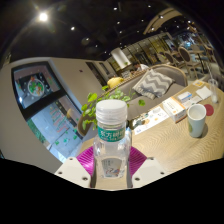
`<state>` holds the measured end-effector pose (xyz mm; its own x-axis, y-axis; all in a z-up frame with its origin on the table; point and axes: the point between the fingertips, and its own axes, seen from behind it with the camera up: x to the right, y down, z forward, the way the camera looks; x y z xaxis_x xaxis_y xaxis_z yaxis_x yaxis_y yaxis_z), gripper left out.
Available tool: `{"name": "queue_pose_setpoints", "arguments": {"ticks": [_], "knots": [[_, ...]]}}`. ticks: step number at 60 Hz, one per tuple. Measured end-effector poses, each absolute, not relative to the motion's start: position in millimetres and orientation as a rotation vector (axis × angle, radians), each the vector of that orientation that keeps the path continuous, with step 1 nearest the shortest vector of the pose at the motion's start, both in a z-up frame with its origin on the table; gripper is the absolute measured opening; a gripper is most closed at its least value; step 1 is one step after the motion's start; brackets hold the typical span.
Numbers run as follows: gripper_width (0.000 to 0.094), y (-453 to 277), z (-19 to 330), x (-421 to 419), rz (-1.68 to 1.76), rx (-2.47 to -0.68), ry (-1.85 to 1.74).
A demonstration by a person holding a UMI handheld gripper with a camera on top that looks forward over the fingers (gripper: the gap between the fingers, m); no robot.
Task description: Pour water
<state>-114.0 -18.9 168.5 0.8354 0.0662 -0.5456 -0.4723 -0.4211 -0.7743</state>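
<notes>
On the left, beyond the table's edge, a framed picture [36,88] lies or leans low down, well away from the work. In the middle, a clear water bottle [112,140] with a white cap and green label stands upright between the fingers of the tool [112,162]; the pink pads [87,158] appear pressed to both its sides, so the tool looks clamped on it, held vertical, probably so nothing spills before tipping. Behind it sits a leafy plant [98,100]. To the right, on the wooden table [170,135], a pale green cup [197,120] stands upright and apart, mouth up, likely waiting for the water.
</notes>
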Motion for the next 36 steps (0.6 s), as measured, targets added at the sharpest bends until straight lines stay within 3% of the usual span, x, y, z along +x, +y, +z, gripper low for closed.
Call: {"name": "queue_pose_setpoints", "arguments": {"ticks": [12, 20, 36], "knots": [[0.0408, 27, 233, -61, 1.13, -1.699, 0.728], [0.0408, 50, 241, -7, 1.41, -1.512, 0.999], [0.0408, 83, 191, 67, 1.75, -1.136, 1.462]]}}
